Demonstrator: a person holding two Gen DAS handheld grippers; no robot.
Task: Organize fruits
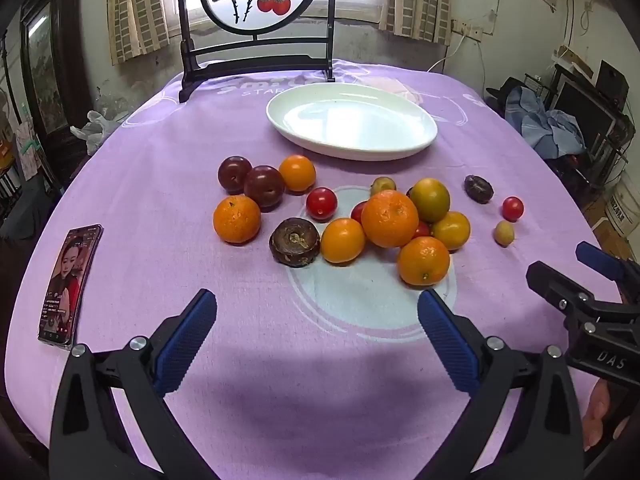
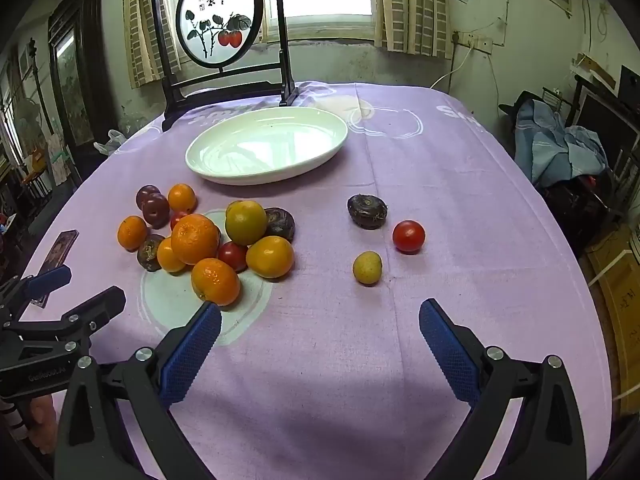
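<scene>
**Operator:** Fruits are all on the purple tablecloth (image 1: pixel 168 184), none sorted as far as I can see. The white oval plate (image 1: pixel 416 148) at the far side of the table has nothing in it.

**Colleague:** So nothing is done?

**Operator:** I judge we're at the very start. The main heap sits just in front of the plate: a big orange (image 1: pixel 389 218) on top, a greenish-yellow citrus (image 1: pixel 430 199) touching it, another orange (image 1: pixel 423 260) nearest my left gripper (image 1: pixel 317 322), plus two dark plums (image 1: pixel 248 180) and a brown water chestnut (image 1: pixel 295 242) on the left side of the group.

**Colleague:** Any strays?

**Operator:** Three, well apart from the heap on the right: a dark chestnut (image 2: pixel 367 211), a cherry tomato (image 2: pixel 408 236) and a small yellow fruit (image 2: pixel 367 267). They lie ahead of my right gripper (image 2: pixel 320 328).

**Colleague:** And the tools?

**Operator:** Both are spread wide with nothing between the pads, hovering over bare cloth, tilted down toward the table. Neither touches any fruit.

**Colleague:** What's left, then?

**Operator:** Everything, I reckon. Each piece would need moving, presumably onto the plate, though the task doesn't say where. A phone (image 1: pixel 70 286) lies at the left edge, away from the fruit.
</scene>
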